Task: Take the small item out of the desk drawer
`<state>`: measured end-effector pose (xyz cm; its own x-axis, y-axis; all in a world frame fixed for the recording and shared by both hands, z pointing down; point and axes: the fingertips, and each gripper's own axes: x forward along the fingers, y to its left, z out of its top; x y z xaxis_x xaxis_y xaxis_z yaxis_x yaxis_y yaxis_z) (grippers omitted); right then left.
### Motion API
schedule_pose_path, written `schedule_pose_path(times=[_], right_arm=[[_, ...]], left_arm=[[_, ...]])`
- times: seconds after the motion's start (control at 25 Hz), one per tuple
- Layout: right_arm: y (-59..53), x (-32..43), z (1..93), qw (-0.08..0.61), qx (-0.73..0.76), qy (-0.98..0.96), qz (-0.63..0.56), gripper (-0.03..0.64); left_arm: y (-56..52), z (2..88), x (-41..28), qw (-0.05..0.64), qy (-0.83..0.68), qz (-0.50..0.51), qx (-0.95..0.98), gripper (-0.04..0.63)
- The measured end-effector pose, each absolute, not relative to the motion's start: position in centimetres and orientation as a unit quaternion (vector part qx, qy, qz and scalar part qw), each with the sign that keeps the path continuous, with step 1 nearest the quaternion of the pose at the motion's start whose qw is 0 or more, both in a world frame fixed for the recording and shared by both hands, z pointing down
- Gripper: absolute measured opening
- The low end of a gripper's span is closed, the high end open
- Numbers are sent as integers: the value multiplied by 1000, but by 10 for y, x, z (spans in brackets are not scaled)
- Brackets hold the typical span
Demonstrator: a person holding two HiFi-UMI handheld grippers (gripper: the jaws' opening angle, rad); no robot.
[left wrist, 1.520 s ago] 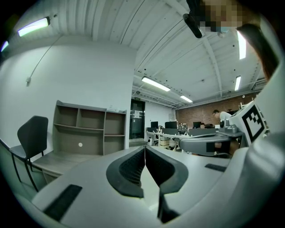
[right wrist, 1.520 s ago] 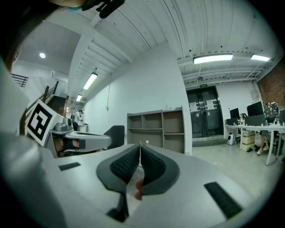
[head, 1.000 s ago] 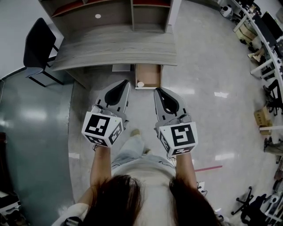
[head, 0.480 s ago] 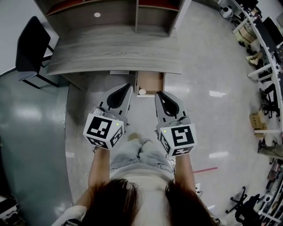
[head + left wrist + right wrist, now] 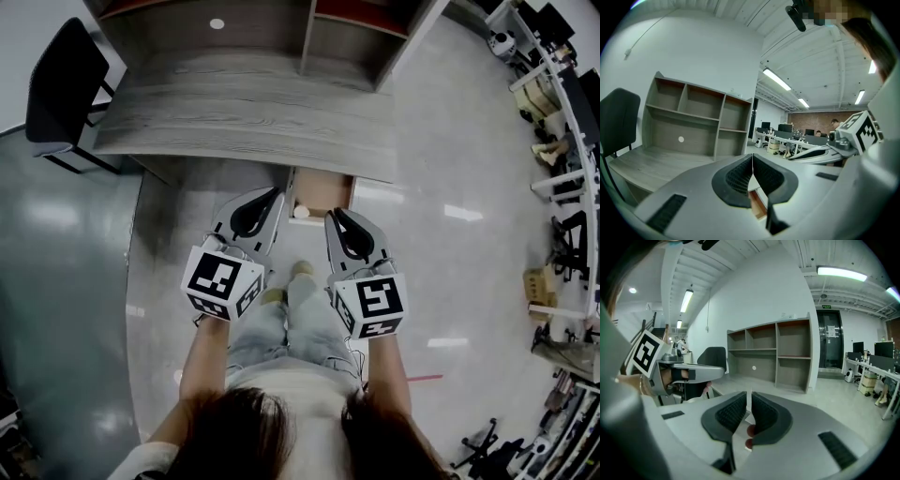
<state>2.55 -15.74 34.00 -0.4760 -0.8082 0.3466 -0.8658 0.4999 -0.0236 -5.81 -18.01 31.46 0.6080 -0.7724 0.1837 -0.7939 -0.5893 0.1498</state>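
A grey wooden desk (image 5: 234,108) has a small drawer (image 5: 330,184) pulled open under its front edge. A small white round item (image 5: 301,212) lies in the drawer's near left corner. My left gripper (image 5: 275,194) hangs just left of the drawer, its tip close to the item, jaws shut and empty; its own view shows the pads meeting (image 5: 752,157) with the drawer's brown wood (image 5: 758,206) below. My right gripper (image 5: 332,217) sits just in front of the drawer's right part, also shut and empty (image 5: 749,397).
A black chair (image 5: 58,89) stands at the desk's left end. An open shelf unit (image 5: 309,33) rises at the desk's back. The person's legs and shoes (image 5: 302,272) are under the grippers. Office desks and chairs (image 5: 562,187) line the far right.
Both grippers have moved forward and down toward the open drawer, which now lies right at their tips. Both stay shut.
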Motion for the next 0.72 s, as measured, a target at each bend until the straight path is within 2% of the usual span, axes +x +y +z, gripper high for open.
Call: schedule_pose_path(times=[0.48,0.72], right_arm=[[-217,26,408,210,418,-875,124,31],[-227,19,452,244,370,-884,147,69]], left_arm=[[-240,363,-58,132,-479,61,866,18],[-256,388,-56,140,-493,63,857,18]])
